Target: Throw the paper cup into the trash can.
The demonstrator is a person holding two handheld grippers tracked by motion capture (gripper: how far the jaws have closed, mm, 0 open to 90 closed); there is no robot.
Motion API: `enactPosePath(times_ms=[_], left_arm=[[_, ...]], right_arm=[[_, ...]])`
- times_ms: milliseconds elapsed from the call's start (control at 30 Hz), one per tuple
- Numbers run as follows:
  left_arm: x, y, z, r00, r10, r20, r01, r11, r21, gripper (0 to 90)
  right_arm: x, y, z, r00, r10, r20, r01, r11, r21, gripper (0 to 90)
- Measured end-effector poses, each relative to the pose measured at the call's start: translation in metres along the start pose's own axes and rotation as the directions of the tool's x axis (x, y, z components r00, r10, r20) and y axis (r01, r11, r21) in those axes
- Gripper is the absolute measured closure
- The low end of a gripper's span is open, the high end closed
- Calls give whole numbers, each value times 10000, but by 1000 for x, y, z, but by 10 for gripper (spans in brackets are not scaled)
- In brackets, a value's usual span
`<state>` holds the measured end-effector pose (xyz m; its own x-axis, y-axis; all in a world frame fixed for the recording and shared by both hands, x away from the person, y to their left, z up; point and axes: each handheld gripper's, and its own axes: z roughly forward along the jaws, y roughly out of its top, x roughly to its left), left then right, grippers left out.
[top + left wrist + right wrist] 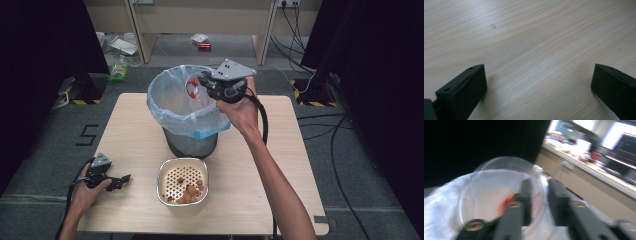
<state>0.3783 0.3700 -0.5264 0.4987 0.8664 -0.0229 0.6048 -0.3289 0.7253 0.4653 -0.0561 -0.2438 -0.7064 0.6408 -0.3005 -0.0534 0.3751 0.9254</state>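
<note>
**Holding a clear cup at the bin mouth**

Holding the right tool [202, 85] above the lined bin [170, 107], the person's right hand [240, 110] reaches out over the counter [280, 150]. High view: a clear plastic cup [192, 87] with a red mark sits at the tip of the right tool, over the bin's opening and inside the line of its pale blue liner. The grey three-cornered plate [231, 69] tops this tool. Nearer the person than the right tool, just in front of the bin, stands a white perforated basket [182, 181] with brown bits in its near corner. The left tool [120, 181] lies low on the counter, well apart from the right one and beside the basket, held by the left hand [90, 192].

Left gripper view: the left tool [537, 82] stands open, jaws wide apart with bare wood grain between them; a small pale speck [493, 25] lies on the counter ahead of the jaws.

Right gripper view: blurred. The right tool [540, 187] has a narrow gap between its jaws; the cup [491, 195] lies just beyond, its wall at the left jaw's tip, the red mark showing through. The gap looks wider than the cup's thin wall, so the jaws seem parted rather than pinching.
</note>
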Motion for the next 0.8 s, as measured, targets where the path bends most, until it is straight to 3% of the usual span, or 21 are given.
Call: enactPosePath(times_ms=[100, 267, 600, 800], left_arm=[[0, 0, 0, 10000, 1, 0, -1, 10000, -1, 0], [0, 0, 0, 10000, -19, 4, 19, 10000, -9, 0], [0, 0, 0, 10000, -16, 1, 16, 10000, 1, 0], [0, 0, 0, 10000, -18, 4, 18, 10000, 5, 0]], right_arm=[[-5, 0, 3, 9993, 240, 277, -234, 9995, -213, 626], [-14, -3, -10, 9969, 391, 680, -365, 9986, -393, 592], [-41, -35, -49, 9864, 862, 1402, -909, 9955, 270, 551], [-49, -58, -66, 9811, 1053, 1624, -1198, 9894, 821, 498]])
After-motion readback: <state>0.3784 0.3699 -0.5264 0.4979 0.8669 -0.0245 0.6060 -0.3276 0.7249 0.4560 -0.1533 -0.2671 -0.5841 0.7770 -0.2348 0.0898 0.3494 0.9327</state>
